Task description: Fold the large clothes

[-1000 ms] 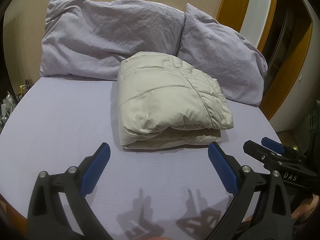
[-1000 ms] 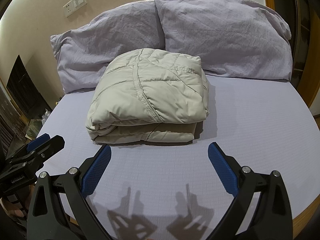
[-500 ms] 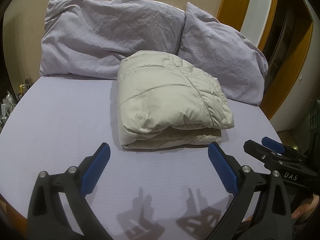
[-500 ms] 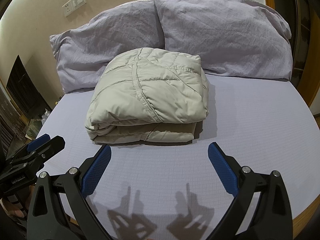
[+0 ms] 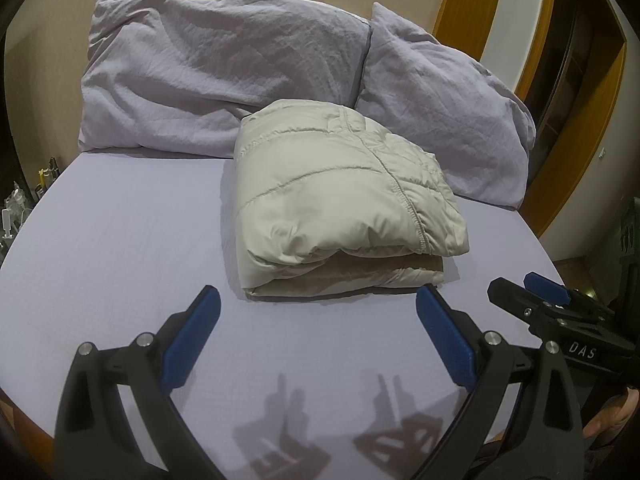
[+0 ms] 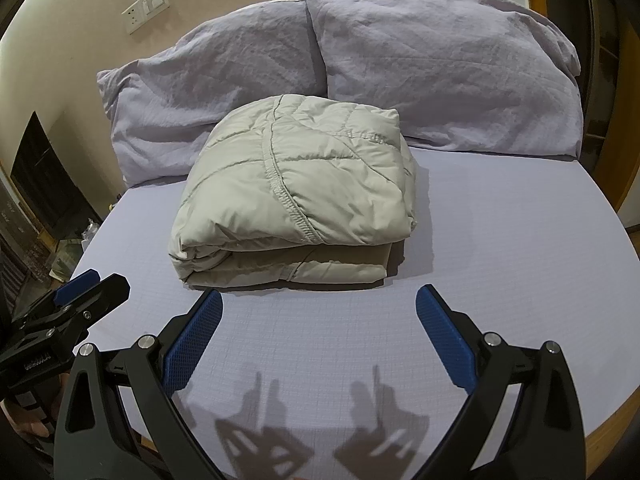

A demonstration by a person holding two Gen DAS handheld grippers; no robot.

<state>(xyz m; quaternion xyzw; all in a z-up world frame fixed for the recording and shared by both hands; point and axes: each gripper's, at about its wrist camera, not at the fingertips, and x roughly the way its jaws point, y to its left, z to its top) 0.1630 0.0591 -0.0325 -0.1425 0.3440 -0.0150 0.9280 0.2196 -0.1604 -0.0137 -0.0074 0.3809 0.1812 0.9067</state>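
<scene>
Folded puffer jacket (image 5: 344, 196) sits mid-bed (image 5: 120, 240), dead ahead of us, fold edge facing us, long axis across. Left gripper (image 5: 318, 312) and right gripper (image 6: 319, 312) both wide, empty, roughly equidistant.

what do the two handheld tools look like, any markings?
Both match: the left tool and right tool have black plastic, clamp-like arms with triangular cutouts and silver pivot bolts, tipped with blue textured pads. Seen from the left wrist, the right tool's body carries a small label reading "DAS". The left tool's label is too blurred to read. No cables or sleeves show.
</scene>
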